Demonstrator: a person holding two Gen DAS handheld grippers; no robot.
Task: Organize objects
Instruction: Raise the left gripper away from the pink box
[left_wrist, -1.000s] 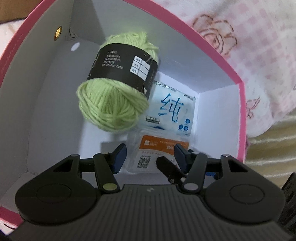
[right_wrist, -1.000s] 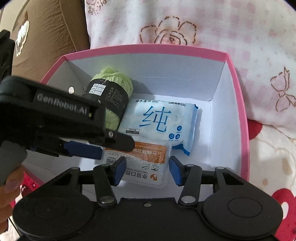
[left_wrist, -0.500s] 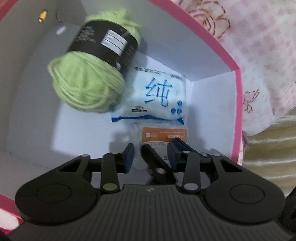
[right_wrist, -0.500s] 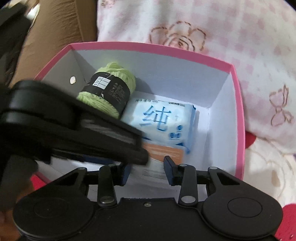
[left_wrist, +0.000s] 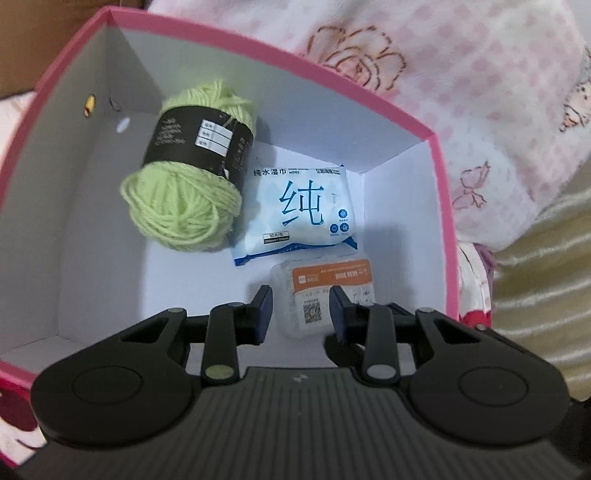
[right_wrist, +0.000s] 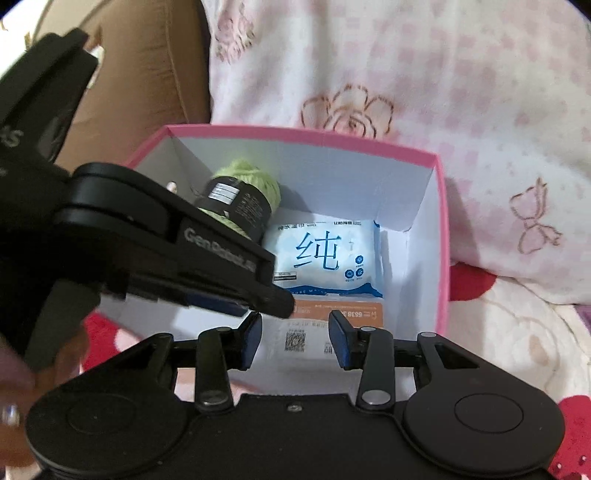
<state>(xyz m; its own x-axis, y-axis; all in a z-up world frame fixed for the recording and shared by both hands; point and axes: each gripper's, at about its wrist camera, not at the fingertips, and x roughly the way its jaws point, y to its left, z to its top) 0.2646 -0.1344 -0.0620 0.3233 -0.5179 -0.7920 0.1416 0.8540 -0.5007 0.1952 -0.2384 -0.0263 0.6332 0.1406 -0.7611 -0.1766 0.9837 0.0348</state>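
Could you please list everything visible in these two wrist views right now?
box: one, pink outside, white inside, on the bedding
ball of yarn: one, light green with a black label, left in the box
pack of wipes: one, blue and white, beside the yarn
clear packet: one, orange label, in front of the wipes
blanket: one, pink and white, behind the box
cushion: one, brown, far left
striped cloth: one, cream, right of the box
left gripper: black, jaws apart, empty, over the box
right gripper: black, jaws opening, empty
hand: one, blurred, holding the left gripper
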